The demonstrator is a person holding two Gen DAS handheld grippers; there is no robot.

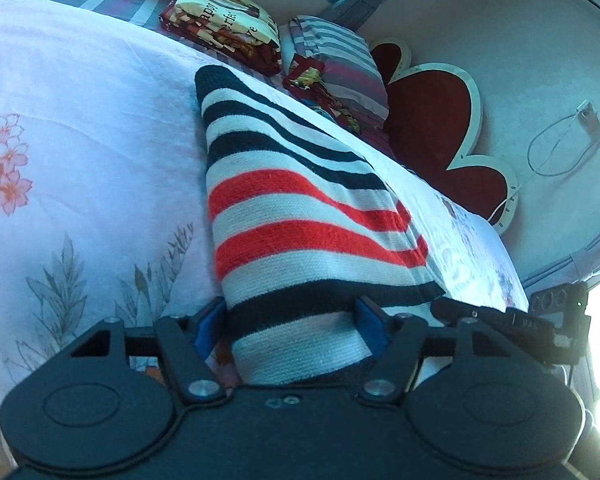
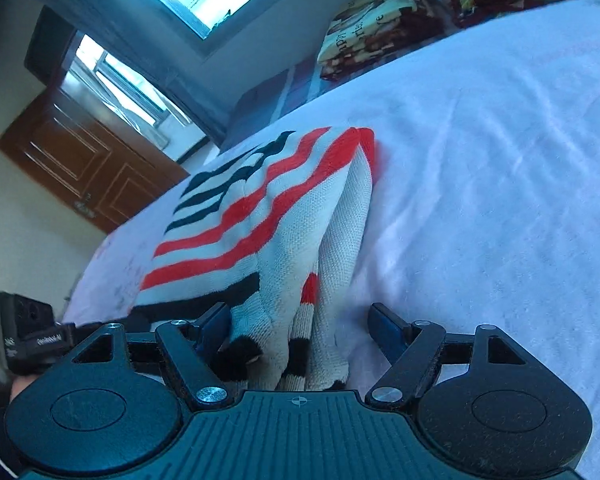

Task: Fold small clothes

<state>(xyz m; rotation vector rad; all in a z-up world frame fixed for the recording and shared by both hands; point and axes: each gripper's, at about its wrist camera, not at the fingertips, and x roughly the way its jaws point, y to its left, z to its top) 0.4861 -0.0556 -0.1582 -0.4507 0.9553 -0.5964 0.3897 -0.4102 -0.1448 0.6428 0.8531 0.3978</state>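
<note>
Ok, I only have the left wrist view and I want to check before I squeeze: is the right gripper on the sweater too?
Observer: The right gripper is open, and the bunched edge of the striped sweater lies between its fingers.
Operator: Do both fingers touch it?
Observer: Only the one on the picture's left seems to. The other finger stands apart from the cloth, over bare bedsheet.
Operator: Is it a single layer at that edge?
Observer: No, several folded layers are stacked there. I cannot tell the exact count.
</note>
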